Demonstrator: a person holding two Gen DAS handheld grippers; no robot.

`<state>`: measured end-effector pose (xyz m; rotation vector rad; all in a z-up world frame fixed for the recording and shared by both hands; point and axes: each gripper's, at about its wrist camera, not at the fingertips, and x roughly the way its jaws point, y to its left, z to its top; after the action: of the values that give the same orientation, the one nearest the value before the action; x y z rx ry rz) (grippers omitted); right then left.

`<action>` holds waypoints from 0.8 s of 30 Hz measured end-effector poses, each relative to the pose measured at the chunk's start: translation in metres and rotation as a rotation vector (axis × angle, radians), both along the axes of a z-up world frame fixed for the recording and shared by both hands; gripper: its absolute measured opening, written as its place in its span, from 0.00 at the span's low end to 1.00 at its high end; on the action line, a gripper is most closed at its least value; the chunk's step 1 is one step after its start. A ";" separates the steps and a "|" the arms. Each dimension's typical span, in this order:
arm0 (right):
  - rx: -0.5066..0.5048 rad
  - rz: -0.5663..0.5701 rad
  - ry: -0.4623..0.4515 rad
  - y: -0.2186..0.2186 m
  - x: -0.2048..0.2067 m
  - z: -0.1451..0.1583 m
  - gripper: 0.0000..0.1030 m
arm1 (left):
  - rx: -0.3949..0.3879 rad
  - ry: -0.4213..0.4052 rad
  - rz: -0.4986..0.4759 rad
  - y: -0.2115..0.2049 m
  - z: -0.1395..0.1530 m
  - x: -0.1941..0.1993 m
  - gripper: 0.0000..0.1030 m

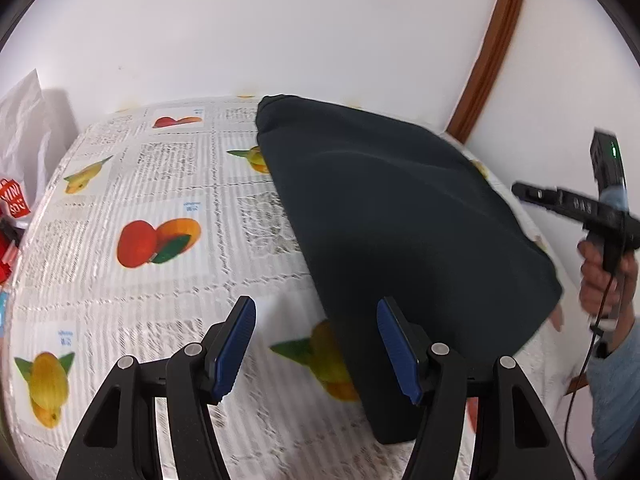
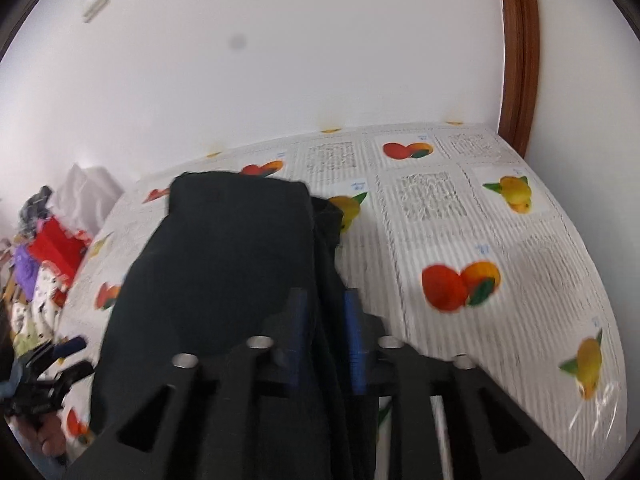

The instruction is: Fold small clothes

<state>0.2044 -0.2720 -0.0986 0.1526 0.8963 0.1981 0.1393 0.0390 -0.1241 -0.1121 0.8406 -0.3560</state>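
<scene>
dark cloth, a small black garment [image 1: 400, 216], lies folded over on the fruit-print tablecloth [image 1: 160, 208], reaching from the near edge toward the white wall [image 1: 280, 28]. the right gripper [image 2: 326, 344] has its blue pads [image 2: 352, 336] pinched narrow on a bunched edge of the fabric, layers hanging between them. the left gripper [image 1: 316, 344] stands wide apart and holds nothing, poised just beside the garment's near corner. judging by how it drapes and sags, the fabric is soft, light and limp, so it will likely droop and slide rather than keep a crease. the best hold for the free tool looks like the near corner or hem, taking all layers together. a heap of coloured clothes [image 2: 44, 264] sits at the table's far left.
</scene>
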 end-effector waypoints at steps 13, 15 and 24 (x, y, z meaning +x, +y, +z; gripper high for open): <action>0.437 -0.082 -0.050 -0.052 -0.023 -0.036 0.05 | -0.070 0.040 -0.058 -0.019 -0.013 -0.011 0.61; 0.333 -0.111 -0.023 -0.044 -0.019 -0.044 0.05 | -0.047 0.033 -0.063 -0.022 -0.011 -0.014 0.61; 0.023 -0.115 -0.030 -0.018 -0.031 -0.048 0.09 | 0.021 0.020 -0.029 -0.027 -0.008 -0.022 0.61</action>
<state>0.1734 -0.2900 -0.1464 0.2208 0.8530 0.1037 0.1172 0.0116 -0.1316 -0.0836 0.8662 -0.3736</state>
